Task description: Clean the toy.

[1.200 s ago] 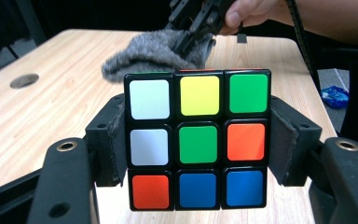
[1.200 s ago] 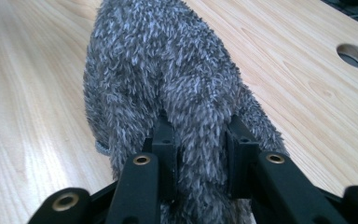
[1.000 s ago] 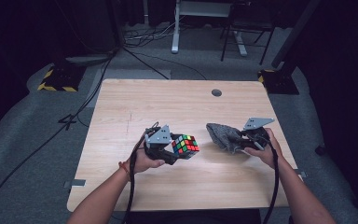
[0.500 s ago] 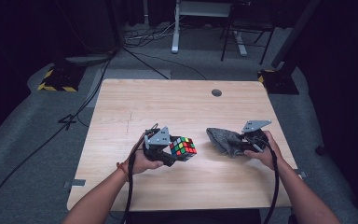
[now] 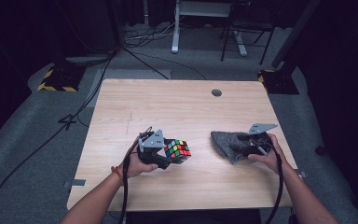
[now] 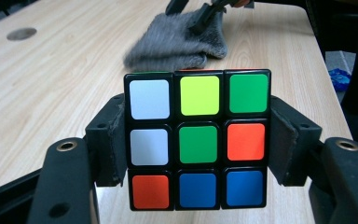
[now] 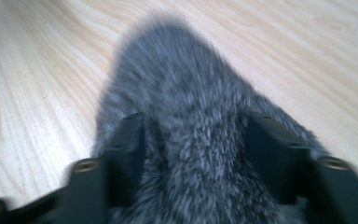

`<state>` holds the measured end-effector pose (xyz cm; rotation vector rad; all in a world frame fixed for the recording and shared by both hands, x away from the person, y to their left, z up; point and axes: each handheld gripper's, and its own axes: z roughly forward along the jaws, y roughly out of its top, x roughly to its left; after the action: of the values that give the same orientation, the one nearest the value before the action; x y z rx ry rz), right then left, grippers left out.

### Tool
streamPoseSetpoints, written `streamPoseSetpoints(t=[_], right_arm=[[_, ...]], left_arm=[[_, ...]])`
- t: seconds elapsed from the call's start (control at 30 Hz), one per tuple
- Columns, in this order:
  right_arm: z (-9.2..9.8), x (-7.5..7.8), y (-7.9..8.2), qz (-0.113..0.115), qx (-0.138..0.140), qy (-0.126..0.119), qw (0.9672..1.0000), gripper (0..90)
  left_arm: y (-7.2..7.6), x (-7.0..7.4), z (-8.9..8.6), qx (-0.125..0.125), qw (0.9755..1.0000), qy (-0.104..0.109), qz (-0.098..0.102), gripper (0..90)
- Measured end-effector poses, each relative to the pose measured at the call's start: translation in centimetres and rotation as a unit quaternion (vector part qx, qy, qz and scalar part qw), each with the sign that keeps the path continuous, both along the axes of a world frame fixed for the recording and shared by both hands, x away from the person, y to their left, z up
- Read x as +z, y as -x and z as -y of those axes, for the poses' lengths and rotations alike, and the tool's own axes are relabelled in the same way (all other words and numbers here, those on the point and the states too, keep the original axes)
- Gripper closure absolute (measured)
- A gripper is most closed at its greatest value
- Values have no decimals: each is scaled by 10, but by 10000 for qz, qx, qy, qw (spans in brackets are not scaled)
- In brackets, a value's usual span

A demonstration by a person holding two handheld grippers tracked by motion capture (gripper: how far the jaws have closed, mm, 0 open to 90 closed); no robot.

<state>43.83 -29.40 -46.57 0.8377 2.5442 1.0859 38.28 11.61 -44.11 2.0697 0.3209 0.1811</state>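
A scrambled colour cube (image 5: 177,150) is held just above the wooden table (image 5: 177,107), left of centre, with my left gripper (image 5: 169,154) shut on it. In the left gripper view both pads (image 6: 115,140) press on the sides of the cube (image 6: 198,140). A grey fuzzy cloth (image 5: 227,143) lies crumpled on the table at the right. My right gripper (image 5: 243,146) reaches into it from the right. Its jaws have just been opening and stand apart, with the cloth (image 7: 191,135) bunched loosely between them.
A round cable hole (image 5: 216,92) sits near the table's far edge. Cables and a desk frame (image 5: 200,28) are on the floor beyond the table. A small blue thing (image 6: 338,77) lies on the floor past the table's right edge.
The right gripper's jaws have spread apart over the grey cloth, which has slumped a little onto the table. The left gripper and the cube have kept still.
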Motion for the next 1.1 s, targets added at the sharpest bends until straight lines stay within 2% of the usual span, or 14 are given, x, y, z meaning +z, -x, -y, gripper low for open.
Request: streamPoseSetpoints(t=[0.1, 0.2, 0.3, 0.43, 0.53, 0.73, 1.03, 1.1], right_arm=[[0, -2, 1, -39, -3, 26, 10000, 237], [1, -2, 3, -104, 38, 41, 9999, 200], [4, -1, 5, -110, 160, 53, 9998, 200], [8, 1, 9, -73, 168, -11, 9998, 199], [14, 0, 13, -84, 165, 92, 9998, 206], [30, -3, 19, -186, 28, 94, 9998, 207], [51, -10, 29, -155, -156, 83, 9997, 202], [54, -13, 32, -158, -200, 55, 9997, 202]], left_arm=[[0, -4, -3, 25, 9999, -89, -49, 340], [0, -6, -7, 81, 9999, -131, -70, 340], [0, -7, -12, 146, 9996, -204, -92, 340], [0, -9, -20, 220, 9994, -237, -129, 340], [0, -9, -25, 285, 9992, -232, -165, 340], [0, -12, -34, 376, 9988, -217, -216, 340], [1, -16, -47, 483, 9982, -242, -258, 340], [1, -18, -51, 516, 9981, -196, -288, 340]])
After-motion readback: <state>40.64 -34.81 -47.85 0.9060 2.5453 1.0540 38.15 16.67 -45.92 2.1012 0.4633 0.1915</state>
